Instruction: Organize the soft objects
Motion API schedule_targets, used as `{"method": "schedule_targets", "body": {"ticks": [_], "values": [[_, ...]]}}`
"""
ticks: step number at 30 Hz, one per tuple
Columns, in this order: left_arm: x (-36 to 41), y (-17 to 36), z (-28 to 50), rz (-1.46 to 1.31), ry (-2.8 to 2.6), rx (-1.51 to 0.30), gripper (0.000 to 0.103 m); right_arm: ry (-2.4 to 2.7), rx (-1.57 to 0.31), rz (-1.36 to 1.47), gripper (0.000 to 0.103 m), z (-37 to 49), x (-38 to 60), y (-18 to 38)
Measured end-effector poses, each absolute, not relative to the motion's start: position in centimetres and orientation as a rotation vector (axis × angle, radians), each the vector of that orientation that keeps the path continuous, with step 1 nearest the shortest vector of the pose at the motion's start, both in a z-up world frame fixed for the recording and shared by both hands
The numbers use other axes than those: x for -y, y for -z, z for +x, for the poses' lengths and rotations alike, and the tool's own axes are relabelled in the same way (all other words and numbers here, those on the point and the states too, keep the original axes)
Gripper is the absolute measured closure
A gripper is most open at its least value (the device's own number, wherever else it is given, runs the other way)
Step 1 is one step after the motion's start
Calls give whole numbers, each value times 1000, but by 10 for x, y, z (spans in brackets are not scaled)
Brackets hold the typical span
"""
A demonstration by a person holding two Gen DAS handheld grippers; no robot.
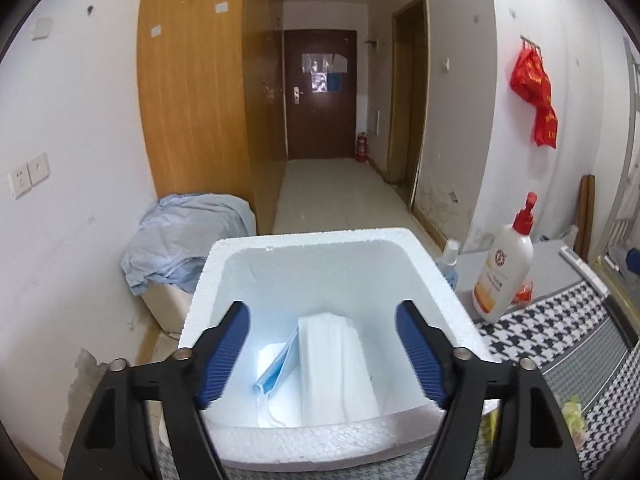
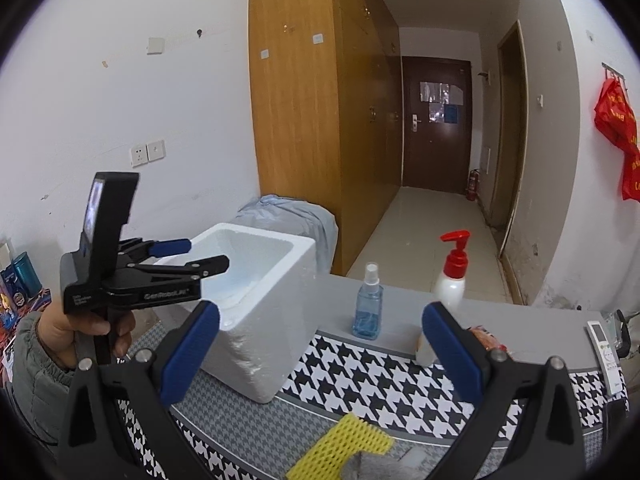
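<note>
A white foam box [image 1: 316,242] stands on the houndstooth mat; it also shows in the right wrist view [image 2: 264,344]. Inside it lie a stack of white face masks [image 1: 336,364] and a blue face mask [image 1: 276,372]. My left gripper [image 1: 322,356] is open and empty, held just above the box's opening; in the right wrist view it [image 2: 200,256] hovers over the box's left rim. My right gripper [image 2: 320,352] is open and empty above the mat. A yellow mesh sponge [image 2: 348,440] with a grey cloth [image 2: 368,466] lies just below it.
A white pump bottle with a red top [image 2: 450,280] and a blue spray bottle [image 2: 368,308] stand behind the mat [image 2: 380,384]. A remote control [image 2: 606,354] lies at the right. A light blue cloth [image 1: 188,236] covers something beside the wardrobe.
</note>
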State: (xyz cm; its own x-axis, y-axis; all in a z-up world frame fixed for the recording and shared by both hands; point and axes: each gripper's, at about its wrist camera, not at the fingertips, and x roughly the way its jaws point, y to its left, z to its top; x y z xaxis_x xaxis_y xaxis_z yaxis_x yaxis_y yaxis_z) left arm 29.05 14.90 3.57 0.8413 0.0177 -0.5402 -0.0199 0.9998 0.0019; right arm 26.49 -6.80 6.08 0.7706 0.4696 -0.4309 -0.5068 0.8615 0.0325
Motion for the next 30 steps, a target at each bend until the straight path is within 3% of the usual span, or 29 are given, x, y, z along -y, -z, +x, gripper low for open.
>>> {"method": "schedule_targets", "body": {"ticks": [1,2,7,30], "values": [[-148,-37,289,-4,-24,-560,7,-529,-443,-89,0,266,69,-61],[-146,-39,285,2,-32,-542,4,-529,-444,-90,0,266,70,-61],[-136,-49,271,5,-18,-493,1,-530,-453,-88,0,270,73,-59],[-89,-81,200,25,-17,-381,1,-526,-415,-83,0,237,105,-70]]}}
